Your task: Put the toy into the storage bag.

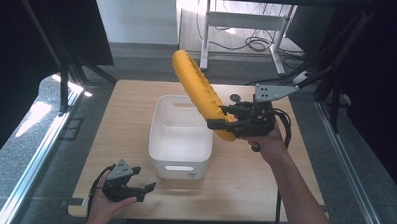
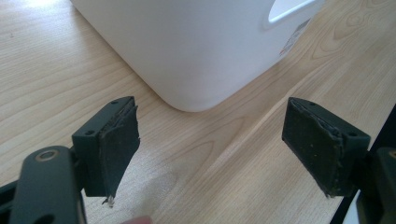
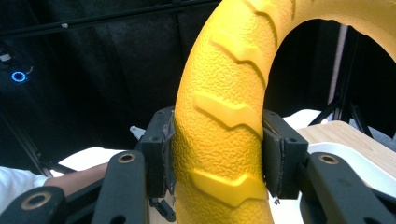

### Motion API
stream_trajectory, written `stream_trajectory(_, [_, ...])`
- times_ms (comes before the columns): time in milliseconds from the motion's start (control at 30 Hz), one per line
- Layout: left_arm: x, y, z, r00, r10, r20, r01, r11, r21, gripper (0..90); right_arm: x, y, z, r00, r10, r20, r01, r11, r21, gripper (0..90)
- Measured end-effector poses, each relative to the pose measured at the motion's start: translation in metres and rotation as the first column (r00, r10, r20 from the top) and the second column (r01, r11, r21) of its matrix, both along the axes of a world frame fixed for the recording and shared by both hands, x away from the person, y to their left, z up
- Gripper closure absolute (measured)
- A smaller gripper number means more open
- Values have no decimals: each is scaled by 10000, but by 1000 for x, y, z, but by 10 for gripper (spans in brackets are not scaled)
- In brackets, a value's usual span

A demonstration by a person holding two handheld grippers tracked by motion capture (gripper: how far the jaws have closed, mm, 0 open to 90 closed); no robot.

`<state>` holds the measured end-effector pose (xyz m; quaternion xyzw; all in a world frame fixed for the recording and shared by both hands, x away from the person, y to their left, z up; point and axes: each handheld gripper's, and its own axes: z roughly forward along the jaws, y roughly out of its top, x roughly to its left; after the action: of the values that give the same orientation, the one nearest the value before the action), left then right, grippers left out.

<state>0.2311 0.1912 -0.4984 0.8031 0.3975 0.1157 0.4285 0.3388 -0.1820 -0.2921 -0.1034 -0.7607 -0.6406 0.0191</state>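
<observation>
Item: yellow textured tyre-shaped ring, treaded, probably light and springy foam. Clamped across its band between the right gripper jaws, above the white plastic tub. Left gripper: jaws wide apart, empty. Grip the band, not the treads.

- High view: daylight is coming in from the far side and the left, blowing out a patch of floor; side curtains are staying near black.
- Table is reading evenly lit; the white bin is casting a soft shadow toward the camera.
- Overall the frame is looking soft and a bit hazy.
- Left gripper view: bright, the bin wall is nearly clipping, the near jaws are blurring slightly.
- Right gripper view: the yellow ring is staying sharp and well lit against a dark backdrop.
</observation>
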Motion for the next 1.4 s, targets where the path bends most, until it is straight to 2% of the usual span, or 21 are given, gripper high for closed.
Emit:
stream_trajectory(700, [-1, 1, 1, 10000, 45, 10, -45, 10000, -34, 190, -5, 27, 1, 9971, 757, 29, -757, 9971, 114, 521])
stream_trajectory(1400, [-1, 0, 0, 10000, 15, 0, -15, 10000, -46, 190, -8, 50, -9, 9913, 1307, -150, -1306, 9914, 60, 521])
